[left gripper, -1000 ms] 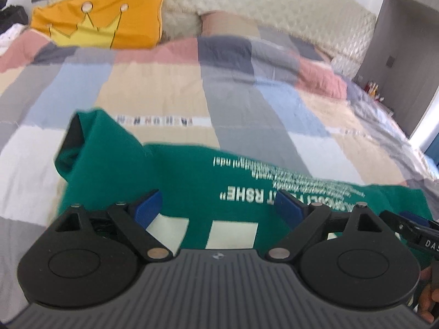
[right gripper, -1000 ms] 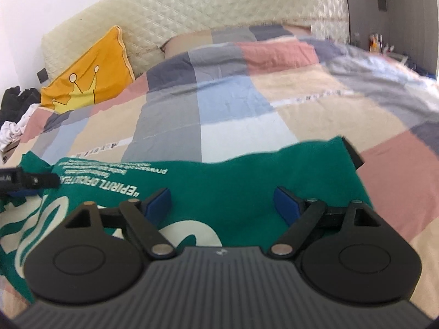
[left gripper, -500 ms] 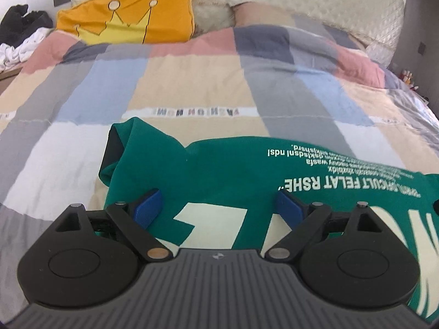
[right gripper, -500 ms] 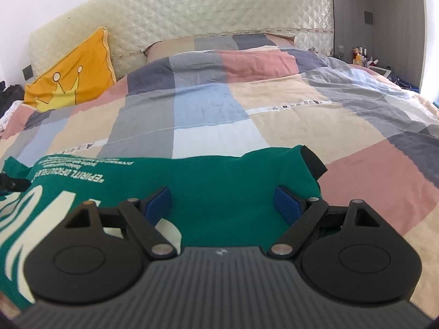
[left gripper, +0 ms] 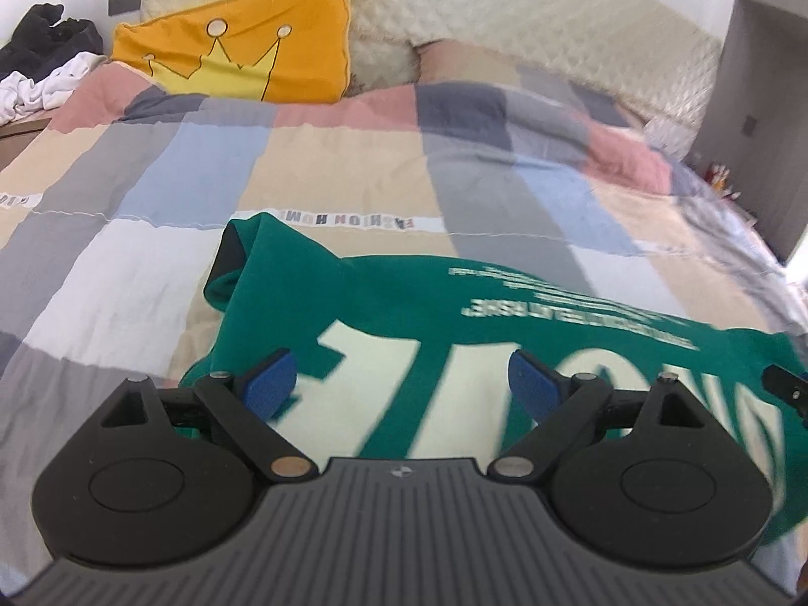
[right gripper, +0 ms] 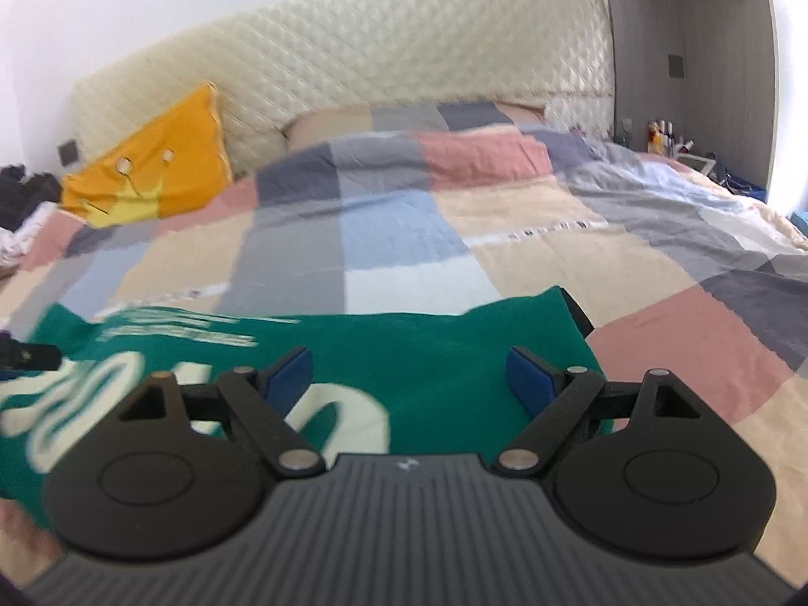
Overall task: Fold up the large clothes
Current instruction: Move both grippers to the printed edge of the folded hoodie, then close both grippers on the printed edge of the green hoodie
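The left gripper [left gripper: 401, 384] stands with its two blue pads spread wide, nothing pinched between them; the gap between the pads shows only the green sweatshirt [left gripper: 404, 313] lying below and ahead, and I cannot tell whether the pads brush the cloth. Directly ahead of this gripper the garment lies flat on the patchwork quilt [left gripper: 323, 166], its big cream lettering under the pads and smaller white lines of text further ahead and to the right. Ahead and to the left of the pads a sleeve end is bunched up, its dark inside showing. Far ahead to the left, an orange cushion [left gripper: 242, 65] with a crown design leans against the quilted cream headboard [left gripper: 505, 15]. At the right edge of this view a dark tip of the other tool pokes in over the cloth. The right gripper [right gripper: 409, 376] is likewise spread wide and grips nothing; the same sweatshirt [right gripper: 429, 353] lies beneath and just ahead of its pads, with the cream lettering off to the left and the garment's right edge, with its dark opening, just ahead and right of the right pad. Beyond that edge is bare quilt [right gripper: 656, 252]. Both views are somewhat blurred.
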Tool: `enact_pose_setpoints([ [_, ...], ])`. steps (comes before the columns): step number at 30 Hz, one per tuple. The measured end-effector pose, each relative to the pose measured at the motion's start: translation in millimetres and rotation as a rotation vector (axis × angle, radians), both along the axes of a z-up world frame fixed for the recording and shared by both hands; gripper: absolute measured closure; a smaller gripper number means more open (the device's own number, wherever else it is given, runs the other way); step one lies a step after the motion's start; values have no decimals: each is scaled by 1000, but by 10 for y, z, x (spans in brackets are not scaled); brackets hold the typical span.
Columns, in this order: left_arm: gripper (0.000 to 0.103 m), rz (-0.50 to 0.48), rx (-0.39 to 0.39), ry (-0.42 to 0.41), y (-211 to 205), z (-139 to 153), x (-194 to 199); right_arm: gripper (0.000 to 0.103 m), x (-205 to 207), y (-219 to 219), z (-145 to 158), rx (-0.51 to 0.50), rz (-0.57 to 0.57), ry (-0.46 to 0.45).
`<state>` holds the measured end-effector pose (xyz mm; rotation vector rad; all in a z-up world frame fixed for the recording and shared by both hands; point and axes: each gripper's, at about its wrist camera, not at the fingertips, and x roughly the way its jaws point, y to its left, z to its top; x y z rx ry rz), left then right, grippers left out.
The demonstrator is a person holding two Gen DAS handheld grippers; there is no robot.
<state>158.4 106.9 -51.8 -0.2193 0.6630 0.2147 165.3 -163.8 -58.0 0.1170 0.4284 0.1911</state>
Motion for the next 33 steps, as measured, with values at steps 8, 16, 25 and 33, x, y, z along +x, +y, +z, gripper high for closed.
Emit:
enact_pose_setpoints([
  [8,9,-75,40,-101,-431,314,-650,17,-622,-12,167,98,-29,24],
  [16,9,-140,52,-149,-732,391,-1171,17,-1098,-9,208,123,-20,11],
  [25,4,-118,-1,-132,-750,266,-1179,9,-1103,-49,144,263,39,64],
  [33,2,-86,-47,-97,-672,129,-1062,0,-984,-202,-24,431,-16,172],
])
